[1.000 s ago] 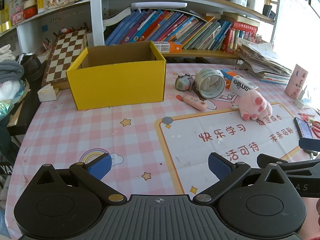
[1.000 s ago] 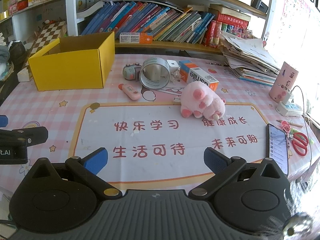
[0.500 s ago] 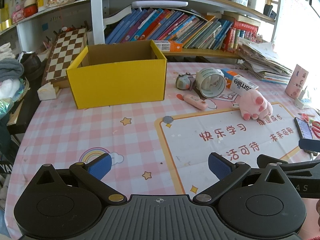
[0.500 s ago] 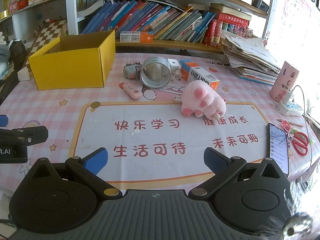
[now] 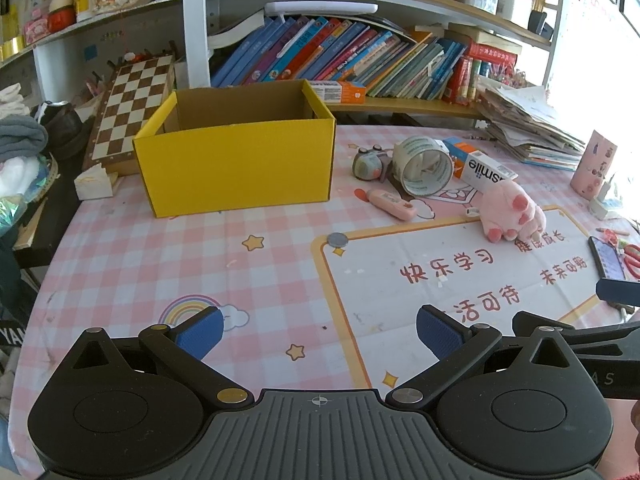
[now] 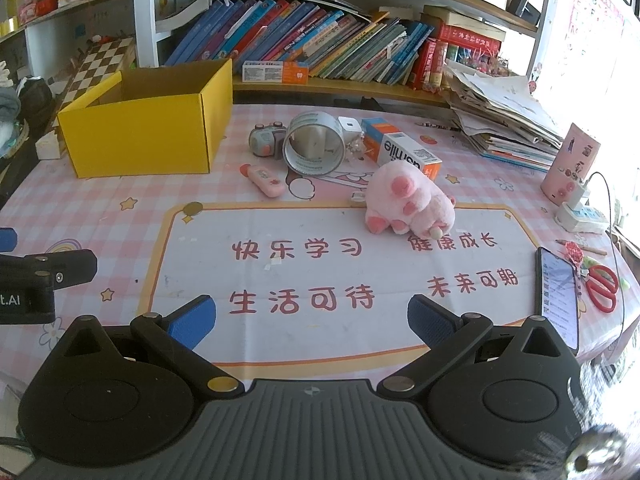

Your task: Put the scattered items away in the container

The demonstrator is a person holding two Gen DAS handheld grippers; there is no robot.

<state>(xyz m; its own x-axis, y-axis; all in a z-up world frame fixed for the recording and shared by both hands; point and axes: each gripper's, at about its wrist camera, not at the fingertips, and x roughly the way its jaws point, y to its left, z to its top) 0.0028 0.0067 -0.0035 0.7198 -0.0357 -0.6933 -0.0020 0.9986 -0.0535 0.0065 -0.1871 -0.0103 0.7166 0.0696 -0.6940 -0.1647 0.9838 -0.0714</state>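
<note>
Both grippers hover low over the near edge of the worktop (image 6: 120, 208), each with its jaws spread wide and nothing between them. The left gripper (image 5: 318, 326) looks out over the pink checked cloth; the right gripper (image 6: 308, 316) sits over the white mat panel.

The yellow box (image 5: 240, 168) stands open-topped at the far left, and what shows of its inside looks bare. The scattered items lie in a loose cluster to its right, well ahead of both grippers: a small toy camera (image 6: 266, 142), a roll of clear tape (image 6: 314, 148) tipped on its side with its hole facing the cameras, a carton (image 6: 408, 154), a pink plush paw (image 6: 408, 200), a pink pen-like stick (image 6: 264, 180) and a coin (image 6: 193, 209) at the mat's corner.

The paw lies nearly straight ahead of the right gripper, a little to its right, with its length running roughly across the view — so the right hand looks the nearer one for it. From the left gripper the paw is far off to the right, while the coin and the stick are closer to its line. The stick's long axis runs diagonally, from far-left to near-right.

The carton reads "smile", its first letters hidden. The mat carries 快乐学习, 生活可待 and 未来可期; a fourth phrase beside the paw seems to be 健康成长. The left gripper's body, seen from the right wrist, ends in ".AI"
</note>
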